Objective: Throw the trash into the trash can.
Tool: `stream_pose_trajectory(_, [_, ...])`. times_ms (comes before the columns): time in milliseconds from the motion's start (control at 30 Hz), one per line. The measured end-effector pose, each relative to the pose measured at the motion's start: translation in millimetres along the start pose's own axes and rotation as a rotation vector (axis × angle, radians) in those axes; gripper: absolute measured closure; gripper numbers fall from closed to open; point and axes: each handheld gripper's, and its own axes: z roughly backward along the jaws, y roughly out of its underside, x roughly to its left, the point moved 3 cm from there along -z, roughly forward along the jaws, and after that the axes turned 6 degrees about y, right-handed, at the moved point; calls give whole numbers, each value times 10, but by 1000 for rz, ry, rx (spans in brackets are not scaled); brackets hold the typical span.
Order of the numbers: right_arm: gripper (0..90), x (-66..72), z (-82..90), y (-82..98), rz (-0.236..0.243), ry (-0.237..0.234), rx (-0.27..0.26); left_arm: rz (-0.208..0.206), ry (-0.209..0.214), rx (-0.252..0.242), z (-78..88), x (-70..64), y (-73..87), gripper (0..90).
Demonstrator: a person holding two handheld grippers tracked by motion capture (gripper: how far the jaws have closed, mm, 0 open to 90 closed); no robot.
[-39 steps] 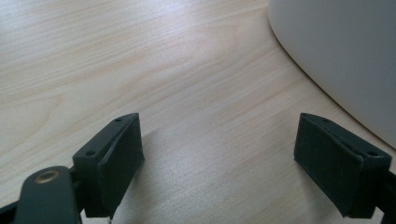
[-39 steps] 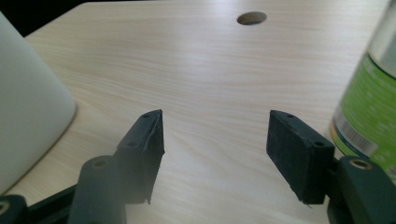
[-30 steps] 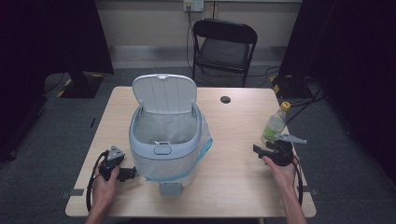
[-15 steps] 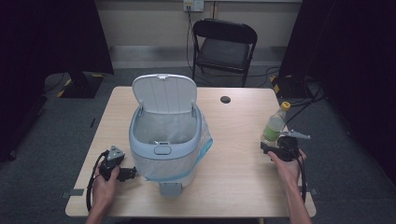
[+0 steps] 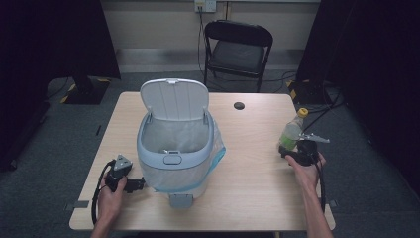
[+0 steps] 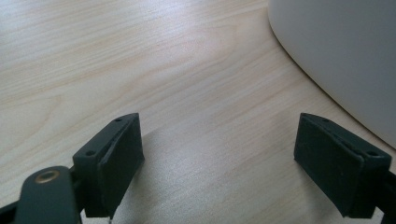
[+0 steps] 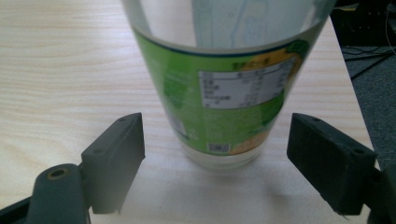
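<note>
Closing on the plastic bottle (image 7: 224, 84) is best done low on its green label, where the wall is straight. The bottle stands upright near the right edge of the table (image 5: 247, 148), at the right of the high view, well apart from the open-lidded trash bin (image 5: 174, 148) at the centre. The right gripper (image 5: 292, 154) is held just before it; its jaws have just been opening and now stand spread on either side of the bottle's base, with the black pads (image 7: 119, 154) clear of the label. The jaws should be slid further along until the bottle sits squarely between the pads, then closed gently so the thin wall is not crushed. The left gripper (image 6: 224, 168) is rested beside the bin at lower left, released and empty.
</note>
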Motion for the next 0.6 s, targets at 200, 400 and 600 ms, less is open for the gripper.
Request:
stream_pose_trajectory(200, [188, -47, -132, 3, -12, -6, -34, 0, 0, 0, 0, 0, 0, 149])
stream_pose_trajectory(400, [200, -8, -230, 17, -10, -14, -45, 0, 0, 0, 0, 0, 0, 149])
stream_pose_trajectory(600, [253, 36, -283, -22, 3, 27, -37, 0, 0, 0, 0, -1, 0, 149])
